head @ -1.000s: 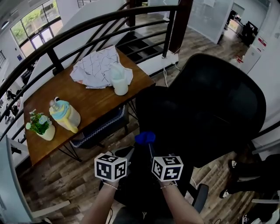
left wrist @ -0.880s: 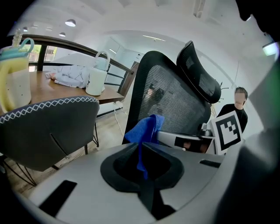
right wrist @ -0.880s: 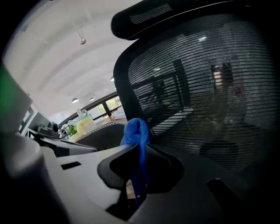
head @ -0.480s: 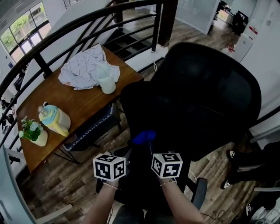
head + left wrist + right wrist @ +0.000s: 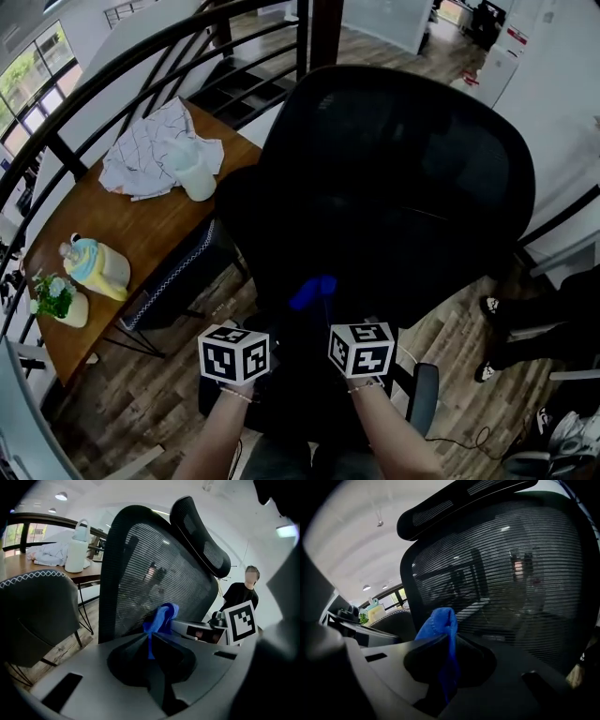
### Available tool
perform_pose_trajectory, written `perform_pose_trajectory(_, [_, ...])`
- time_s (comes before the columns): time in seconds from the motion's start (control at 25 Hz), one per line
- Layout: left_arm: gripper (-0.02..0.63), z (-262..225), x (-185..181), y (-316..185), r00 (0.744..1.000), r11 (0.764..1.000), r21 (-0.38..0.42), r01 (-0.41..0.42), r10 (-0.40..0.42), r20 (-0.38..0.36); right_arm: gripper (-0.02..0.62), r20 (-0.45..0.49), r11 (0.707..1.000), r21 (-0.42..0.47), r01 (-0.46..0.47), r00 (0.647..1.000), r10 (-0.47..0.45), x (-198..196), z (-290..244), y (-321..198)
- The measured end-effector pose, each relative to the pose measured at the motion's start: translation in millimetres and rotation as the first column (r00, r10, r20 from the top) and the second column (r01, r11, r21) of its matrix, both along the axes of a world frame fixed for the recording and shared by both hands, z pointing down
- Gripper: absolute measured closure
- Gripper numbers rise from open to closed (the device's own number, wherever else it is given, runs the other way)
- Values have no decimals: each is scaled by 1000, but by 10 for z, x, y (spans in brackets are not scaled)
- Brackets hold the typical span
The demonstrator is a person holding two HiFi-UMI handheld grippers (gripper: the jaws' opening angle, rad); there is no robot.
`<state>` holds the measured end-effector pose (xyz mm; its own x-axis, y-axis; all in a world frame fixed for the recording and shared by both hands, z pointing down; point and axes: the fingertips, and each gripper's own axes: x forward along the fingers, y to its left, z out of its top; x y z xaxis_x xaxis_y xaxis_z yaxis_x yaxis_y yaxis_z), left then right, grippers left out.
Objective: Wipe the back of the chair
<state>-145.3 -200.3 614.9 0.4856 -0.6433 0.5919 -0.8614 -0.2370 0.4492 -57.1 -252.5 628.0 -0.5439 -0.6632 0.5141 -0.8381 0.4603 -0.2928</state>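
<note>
Left gripper is clenched on a thin fold of the cloth; a blue strip runs down the seam between its shut jaws. Right gripper grasps the same cloth, whose bunched top rises above its jaw tips at lower left of the right gripper view. In the head view both marker cubes sit at bottom centre, side by side, and the cloth shows just above and between them.

The chair fills the centre and right of the head view, its black mesh back facing the grippers. In both gripper views the cloth stands in front of the lower mesh, but contact cannot be told. The headrest lies along the top of the right gripper view.

At left of the head view stand a table and a jug.
</note>
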Motion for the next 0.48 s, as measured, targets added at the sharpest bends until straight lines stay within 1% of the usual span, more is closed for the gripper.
perform_pose_trajectory(0.28, [572, 38, 388, -68, 996, 996, -10, -86, 86, 2, 537, -13, 997, -1, -72, 997, 72, 465, 37, -31])
perform_pose_trajectory(0.48, [572, 47, 740, -93, 987, 987, -14, -161, 161, 2, 537, -22, 993, 9, -119, 993, 119, 803, 43, -25])
